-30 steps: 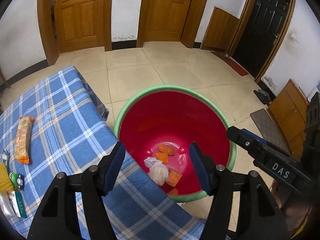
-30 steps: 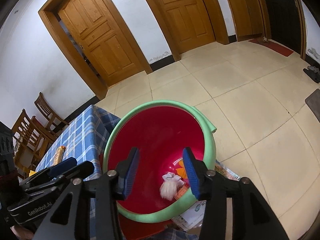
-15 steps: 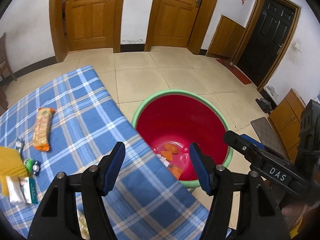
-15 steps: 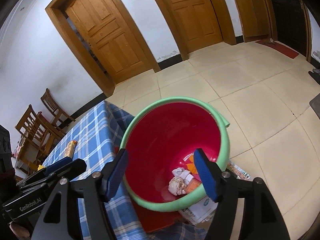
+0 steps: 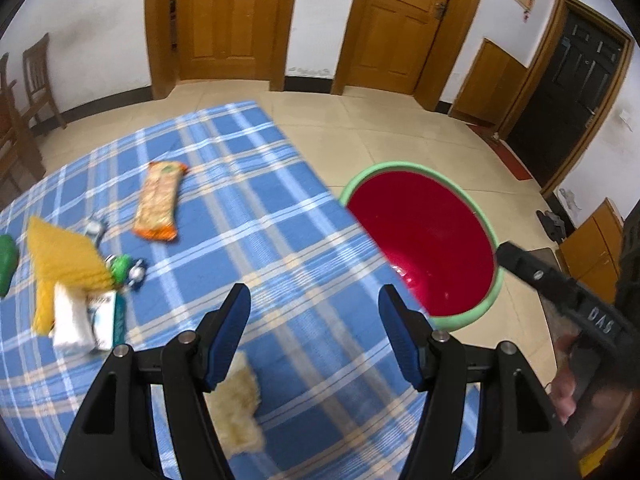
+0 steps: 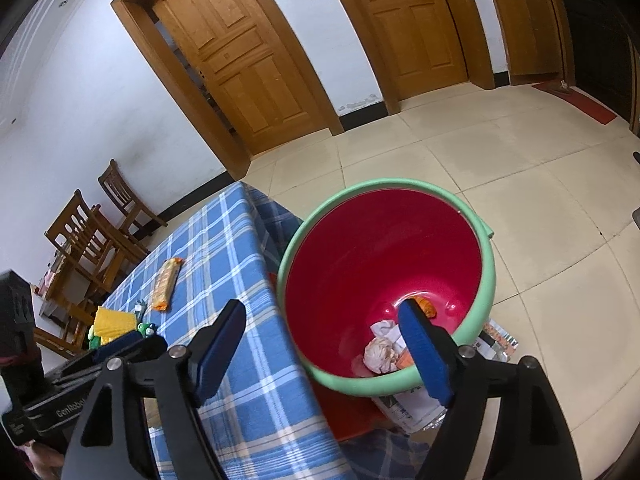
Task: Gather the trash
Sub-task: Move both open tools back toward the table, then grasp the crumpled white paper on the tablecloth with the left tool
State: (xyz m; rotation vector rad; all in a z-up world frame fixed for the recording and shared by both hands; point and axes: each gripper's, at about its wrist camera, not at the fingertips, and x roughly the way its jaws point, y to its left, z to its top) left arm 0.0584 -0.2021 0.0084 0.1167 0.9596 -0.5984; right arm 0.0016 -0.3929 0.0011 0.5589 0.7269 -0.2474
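Blue-checked cloth covers the tabletop (image 5: 256, 240), and from my left camera I read across it: a yellow packet (image 5: 64, 256) and small wrappers (image 5: 100, 320) near the left edge, an orange snack wrapper (image 5: 158, 206) further in, open cloth in the middle. My left hand-held gripper (image 5: 312, 332) hangs over that clear patch, released, nothing between its pads; a pale crumpled tissue (image 5: 236, 404) lies just under its left finger. Past the tabletop's right edge stands the red bucket (image 6: 486, 276) with a green rim, trash (image 6: 380, 354) at its bottom. My right hand-held gripper (image 6: 324, 356) has just been opening over the rim, empty. Bare tiled floor (image 6: 500, 152) lies beyond.
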